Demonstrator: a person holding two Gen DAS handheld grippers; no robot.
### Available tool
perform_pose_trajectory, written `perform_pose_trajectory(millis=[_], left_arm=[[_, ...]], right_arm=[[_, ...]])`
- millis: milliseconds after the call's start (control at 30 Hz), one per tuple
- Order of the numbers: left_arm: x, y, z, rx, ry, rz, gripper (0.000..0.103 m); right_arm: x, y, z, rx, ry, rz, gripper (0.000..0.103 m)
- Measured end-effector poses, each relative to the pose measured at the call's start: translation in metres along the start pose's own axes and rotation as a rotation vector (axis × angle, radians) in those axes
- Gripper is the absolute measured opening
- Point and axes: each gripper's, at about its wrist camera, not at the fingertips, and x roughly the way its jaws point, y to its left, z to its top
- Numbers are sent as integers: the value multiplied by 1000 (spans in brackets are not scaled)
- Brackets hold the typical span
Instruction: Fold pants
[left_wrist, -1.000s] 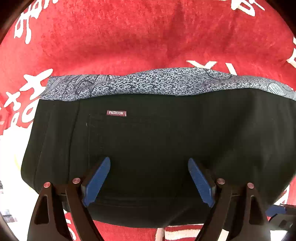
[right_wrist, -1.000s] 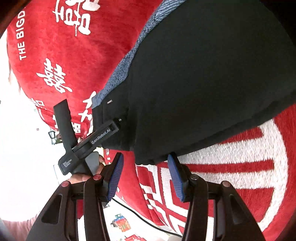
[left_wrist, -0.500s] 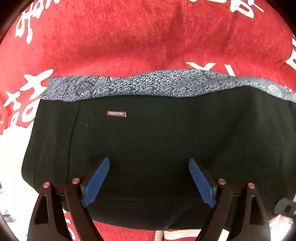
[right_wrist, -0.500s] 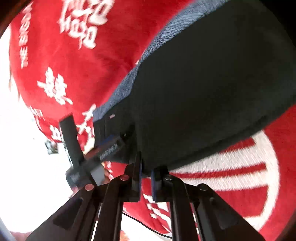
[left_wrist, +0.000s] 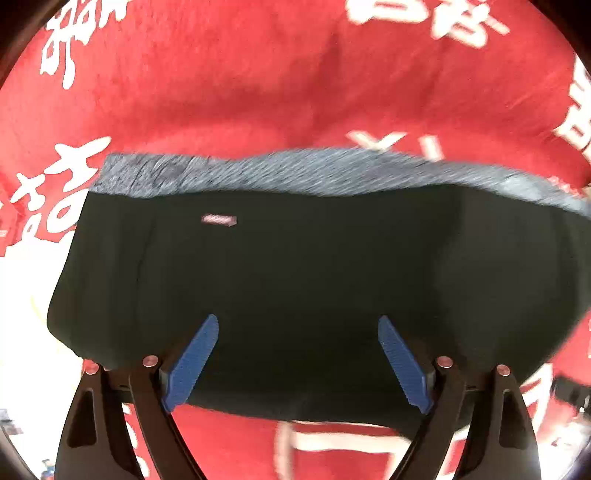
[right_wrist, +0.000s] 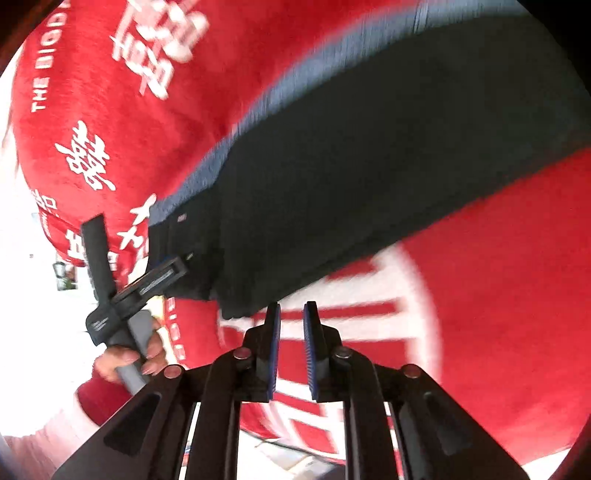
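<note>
- While the left wrist view blurs a little, it shows the folded black pants (left_wrist: 314, 277) lying flat on the red blanket (left_wrist: 258, 85) with white characters; a blue-grey patterned band (left_wrist: 295, 171) runs along the pants' far edge, and a small label (left_wrist: 219, 220) sits just below that band, toward the pants' left end.
- Over the near half of the pants hangs the left gripper (left_wrist: 297, 363), its blue pads (left_wrist: 192, 363) spread wide with only black cloth seen between them; neither pad pinches a fold.
- From the right wrist view, the pants (right_wrist: 369, 177) stretch diagonally across the blanket (right_wrist: 509, 314), patterned band on their far side.
- Just off the pants' near corner is the right gripper (right_wrist: 291, 350): its jaws have just been opening a little from a near-closed stance, a narrow slit stands between the pads, and nothing lies in it; the corner of the cloth is beside the tips, not clamped.
- Beyond the pants' left end, a hand (right_wrist: 129, 360) holds the left gripper's (right_wrist: 162, 275) grey handle.
</note>
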Motion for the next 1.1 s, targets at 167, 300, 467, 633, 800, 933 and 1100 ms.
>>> perform_pose_trajectory(millis=[167,300,467,633,800,933,1100], left_arm=[[-4,-50,3,-23,4,-98,89],[19,-72,-9,-36,43,-94,94],[26,-54,-16,-128,53,-154,103],[21,-66,-12,-83,60,-113,103],[2,-54,22,-55,-11,-62,103],[1,-34,59,-40,-81,37,103],[32,24,97,-144,-57,232,103]], right_arm=[[-18,5,40,-135,-77,-127,14],[2,-11,61,-218,-38,-279,14],[-26,-49,64,-200,-116,-337,8],[-40,-78,76,-120,-117,-289,8],[-35,-70,75,-173,-114,-317,13],[-37,-76,75,-141,-111,-289,13],[-44,-78,69,-149,-101,-291,13]])
